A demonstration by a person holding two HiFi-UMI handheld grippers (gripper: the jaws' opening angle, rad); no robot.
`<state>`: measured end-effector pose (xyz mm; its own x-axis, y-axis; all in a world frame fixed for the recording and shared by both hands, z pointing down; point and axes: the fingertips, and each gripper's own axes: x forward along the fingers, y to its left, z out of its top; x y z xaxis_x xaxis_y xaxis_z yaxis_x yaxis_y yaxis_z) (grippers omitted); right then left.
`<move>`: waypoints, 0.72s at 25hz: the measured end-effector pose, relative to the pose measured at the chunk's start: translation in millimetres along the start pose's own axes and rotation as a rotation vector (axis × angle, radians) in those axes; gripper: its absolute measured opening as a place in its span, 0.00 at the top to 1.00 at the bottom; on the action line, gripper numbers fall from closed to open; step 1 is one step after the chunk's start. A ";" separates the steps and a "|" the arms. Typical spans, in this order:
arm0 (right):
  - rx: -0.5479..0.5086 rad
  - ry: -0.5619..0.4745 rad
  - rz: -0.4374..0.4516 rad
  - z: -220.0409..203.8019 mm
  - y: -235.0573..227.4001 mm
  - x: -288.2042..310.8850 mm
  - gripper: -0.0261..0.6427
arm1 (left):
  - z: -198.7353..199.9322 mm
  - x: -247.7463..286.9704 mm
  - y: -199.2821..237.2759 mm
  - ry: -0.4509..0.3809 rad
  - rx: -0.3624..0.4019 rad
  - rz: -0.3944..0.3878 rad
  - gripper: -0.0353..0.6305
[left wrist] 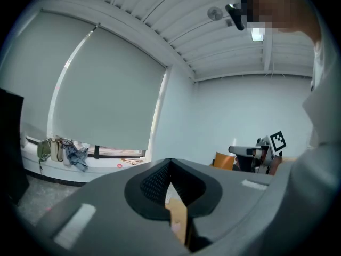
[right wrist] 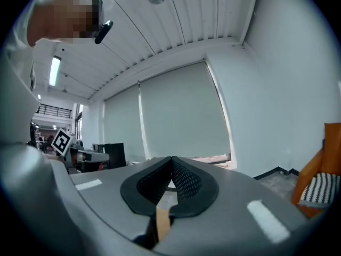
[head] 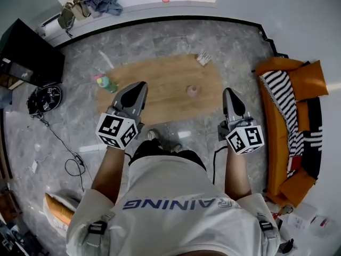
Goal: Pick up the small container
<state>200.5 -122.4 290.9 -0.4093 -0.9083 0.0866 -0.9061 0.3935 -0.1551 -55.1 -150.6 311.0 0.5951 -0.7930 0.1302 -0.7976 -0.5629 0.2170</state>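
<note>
The small container (head: 192,90), pinkish and round, stands on the low wooden table (head: 160,84) right of its middle. My left gripper (head: 140,85) hangs over the table's near left part, shut and holding nothing. My right gripper (head: 228,92) is off the table's right end, to the right of the container and clear of it, shut and holding nothing too. In the left gripper view the left gripper (left wrist: 170,162) points up at the window wall with its jaws closed. The right gripper (right wrist: 172,159) looks the same in its own view. Neither gripper view shows the container.
A green bottle with a pink cap (head: 106,82) stands at the table's left end, a small packet (head: 203,58) at its far right corner. An orange sofa with a striped throw (head: 287,111) lines the right wall. A black cabinet (head: 29,57) and floor cables (head: 72,161) lie left.
</note>
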 end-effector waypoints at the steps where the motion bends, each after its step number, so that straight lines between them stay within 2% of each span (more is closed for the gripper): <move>1: -0.011 0.000 0.019 0.4 7.9 10.7 0.94 | -2.0 -1.4 11.1 0.003 0.009 0.010 0.95; 6: -0.023 0.022 0.070 -4.2 28.0 53.4 0.94 | -8.3 -8.0 47.2 0.013 0.005 0.049 0.95; 11: -0.014 0.016 0.141 -0.7 38.4 88.0 0.94 | 1.9 -17.6 72.8 -0.002 -0.004 0.129 0.95; 15: -0.017 0.019 0.185 6.6 33.1 96.6 0.94 | 6.2 -15.6 70.4 -0.016 -0.021 0.180 0.95; 18: 0.002 0.013 0.171 6.7 11.2 91.2 0.94 | 6.5 -8.1 59.7 -0.019 -0.026 0.191 0.95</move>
<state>153.8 -201.8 290.5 -0.5588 -0.8262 0.0714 -0.8229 0.5418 -0.1709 -108.2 -179.2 316.6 0.4305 -0.8895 0.1529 -0.8930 -0.3952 0.2153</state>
